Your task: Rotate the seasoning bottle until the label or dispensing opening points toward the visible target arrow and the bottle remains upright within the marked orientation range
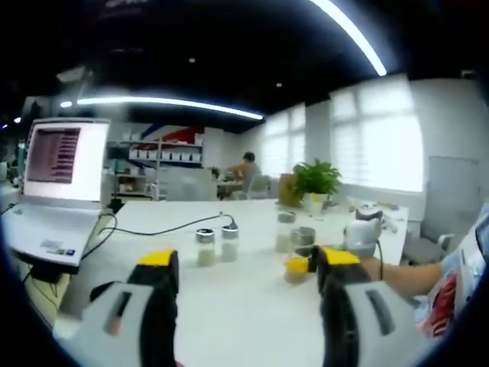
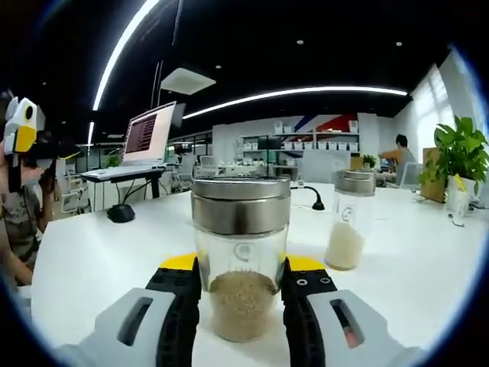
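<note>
A glass seasoning bottle (image 2: 241, 252) with a steel lid and brown grains at its bottom stands upright on the white table (image 2: 99, 260). My right gripper (image 2: 242, 264) is shut on it, its yellow-tipped jaws pressing on the glass from both sides. In the left gripper view this bottle (image 1: 302, 238) sits far across the table, with the right gripper (image 1: 302, 266) around it. My left gripper (image 1: 248, 260) is open, held above the table with nothing between its jaws. In the right gripper view the left gripper (image 2: 21, 126) shows raised at the far left.
Another bottle with white contents (image 2: 348, 222) stands behind and to the right. Two small bottles (image 1: 205, 246) (image 1: 229, 241) and a third (image 1: 285, 229) stand mid-table. There is also a laptop (image 1: 61, 176), a black cable (image 1: 160, 229), a mouse (image 2: 121, 212) and a potted plant (image 1: 317, 180).
</note>
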`<state>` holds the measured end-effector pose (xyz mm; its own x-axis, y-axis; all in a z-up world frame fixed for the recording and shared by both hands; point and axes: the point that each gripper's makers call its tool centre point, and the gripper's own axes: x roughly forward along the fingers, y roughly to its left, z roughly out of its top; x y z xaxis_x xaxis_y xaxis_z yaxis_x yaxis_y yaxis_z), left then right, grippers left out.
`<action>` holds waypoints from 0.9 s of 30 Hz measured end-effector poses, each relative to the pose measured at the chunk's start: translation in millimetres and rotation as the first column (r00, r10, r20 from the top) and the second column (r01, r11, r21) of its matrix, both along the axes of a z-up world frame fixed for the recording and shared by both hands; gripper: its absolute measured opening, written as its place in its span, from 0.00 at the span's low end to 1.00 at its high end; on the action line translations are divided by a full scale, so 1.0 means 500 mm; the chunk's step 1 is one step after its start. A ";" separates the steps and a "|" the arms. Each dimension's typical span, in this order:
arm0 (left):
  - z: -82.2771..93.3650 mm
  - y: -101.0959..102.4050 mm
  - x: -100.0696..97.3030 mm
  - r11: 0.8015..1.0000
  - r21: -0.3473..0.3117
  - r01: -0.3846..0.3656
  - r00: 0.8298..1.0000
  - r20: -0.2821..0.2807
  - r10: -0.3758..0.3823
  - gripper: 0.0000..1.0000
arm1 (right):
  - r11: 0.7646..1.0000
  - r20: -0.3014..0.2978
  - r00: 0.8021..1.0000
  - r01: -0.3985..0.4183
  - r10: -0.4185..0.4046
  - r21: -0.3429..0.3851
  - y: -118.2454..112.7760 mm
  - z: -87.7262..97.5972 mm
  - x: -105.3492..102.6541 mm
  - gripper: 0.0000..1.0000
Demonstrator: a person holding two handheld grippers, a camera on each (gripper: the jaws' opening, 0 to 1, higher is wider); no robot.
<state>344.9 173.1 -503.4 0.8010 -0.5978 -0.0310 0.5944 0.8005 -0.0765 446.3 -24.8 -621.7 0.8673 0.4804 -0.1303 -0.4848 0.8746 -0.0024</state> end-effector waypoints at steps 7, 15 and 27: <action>0.015 -0.012 -0.007 0.999 -0.001 0.041 0.998 0.039 -0.041 0.83 | 0.993 0.019 0.993 -0.117 0.117 -0.008 0.006 -0.002 0.003 0.41; 0.011 -0.017 -0.003 0.998 0.026 0.054 0.997 0.046 -0.055 0.85 | 0.959 -0.025 0.960 -0.281 0.280 -0.029 0.011 -0.008 0.007 0.41; 0.004 -0.038 -0.021 0.989 0.101 0.109 0.993 0.040 -0.113 0.98 | 0.868 -0.037 0.869 -0.495 0.494 -0.029 0.019 -0.014 -0.004 0.41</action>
